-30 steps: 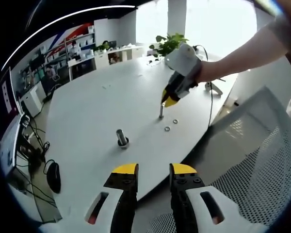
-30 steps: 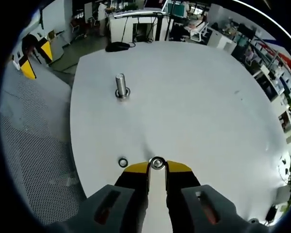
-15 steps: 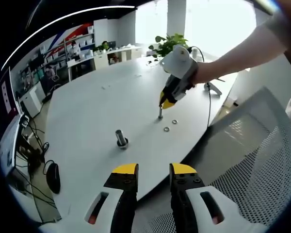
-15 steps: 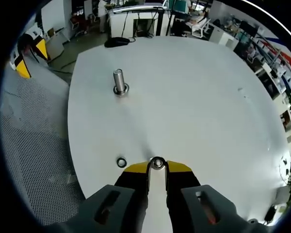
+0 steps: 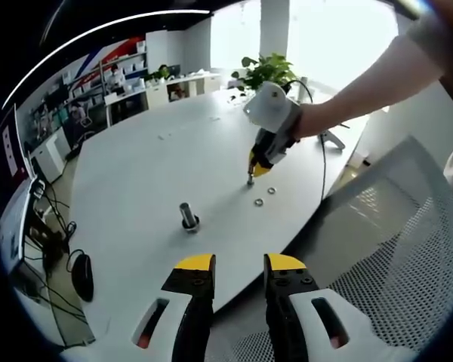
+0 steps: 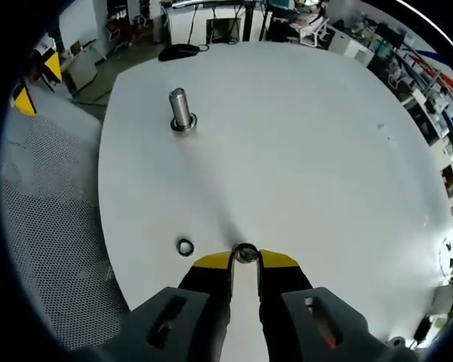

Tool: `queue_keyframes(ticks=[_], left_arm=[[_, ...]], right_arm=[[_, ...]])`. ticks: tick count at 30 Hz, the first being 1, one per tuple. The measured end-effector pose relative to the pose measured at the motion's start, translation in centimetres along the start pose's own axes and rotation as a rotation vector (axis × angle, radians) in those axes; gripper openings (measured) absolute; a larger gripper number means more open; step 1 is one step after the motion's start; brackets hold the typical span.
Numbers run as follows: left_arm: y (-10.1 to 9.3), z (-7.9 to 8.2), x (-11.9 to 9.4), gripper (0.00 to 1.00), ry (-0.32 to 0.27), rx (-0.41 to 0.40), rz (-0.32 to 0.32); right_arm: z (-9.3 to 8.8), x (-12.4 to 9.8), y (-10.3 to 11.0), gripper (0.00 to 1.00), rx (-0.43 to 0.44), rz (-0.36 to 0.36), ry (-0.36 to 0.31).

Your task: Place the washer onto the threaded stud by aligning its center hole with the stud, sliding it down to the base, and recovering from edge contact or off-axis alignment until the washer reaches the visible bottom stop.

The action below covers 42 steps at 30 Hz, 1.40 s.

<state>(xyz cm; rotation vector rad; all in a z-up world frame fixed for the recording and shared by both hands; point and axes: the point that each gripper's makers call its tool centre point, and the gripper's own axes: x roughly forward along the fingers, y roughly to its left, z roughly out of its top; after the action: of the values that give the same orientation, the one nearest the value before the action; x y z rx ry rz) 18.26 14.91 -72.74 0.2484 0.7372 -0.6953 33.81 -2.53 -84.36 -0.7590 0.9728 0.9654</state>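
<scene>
Right gripper point(image 6: 244, 260) sits low over the white table point(image 6: 302, 151), its yellow-tipped jaws close together with a washer point(image 6: 245, 253) pinched between the tips at 6 o'clock in the right gripper view; the ring stands roughly edge-on to the tabletop as far as the fisheye allows. In the left gripper view the same tool point(image 5: 258, 164) points down at a thin upright pin point(image 5: 250, 179) near 1 o'clock, which I judge to be the stud in hand; whether the washer's hole already sits over that pin's tip I cannot tell, since the jaws hide it. 1 loose washer point(image 6: 184, 246) lies flat just beside the right jaws at 8 o'clock, and the left gripper view shows 2 spare rings point(image 5: 258, 202) on the table near the pin. A thicker threaded stud point(image 6: 181, 110) with a collar at its base stands well apart, at 11 o'clock in the right gripper view. Left gripper point(image 5: 238, 265) hangs idle off the table edge above a mesh chair point(image 5: 385, 256), jaws apart with a narrow gap, holding nothing. Step in hand, by my reading: seat the ring on the pin. To do it well, level the washer so its face lies square to the pin's axis, centre the hole before lowering, and ease the grip only once the ring drops freely; if an edge catches, lift slightly and re-centre rather than push.
</scene>
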Motion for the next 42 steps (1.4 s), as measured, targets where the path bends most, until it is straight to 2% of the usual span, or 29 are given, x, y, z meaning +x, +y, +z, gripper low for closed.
queue_keyframes(ticks=[12,15,26,31,42], left_arm=[[-0.1,-0.1,0.1,0.23,0.004,-0.001,-0.012],[0.0,-0.1,0.1,0.23,0.005,-0.007,-0.011],[0.0,-0.3,0.1,0.23,0.018,-0.005,-0.008],[0.1,-0.4,0.1,0.23,0.019,-0.009,-0.002],[0.4,-0.4,0.1,0.23,0.022,-0.012,0.017]], right_arm=[[-1.7,2.1,0.1,0.14,0.025,0.022,0.063],[-1.6,2.2,0.1,0.14,0.032,0.024,0.054],[-1.7,2.1,0.0,0.16,0.066,0.025,0.054],[-2.9,2.1,0.2,0.19,0.060,0.025,0.086],[-4.5,0.5,0.9,0.19,0.083,0.033,0.071]])
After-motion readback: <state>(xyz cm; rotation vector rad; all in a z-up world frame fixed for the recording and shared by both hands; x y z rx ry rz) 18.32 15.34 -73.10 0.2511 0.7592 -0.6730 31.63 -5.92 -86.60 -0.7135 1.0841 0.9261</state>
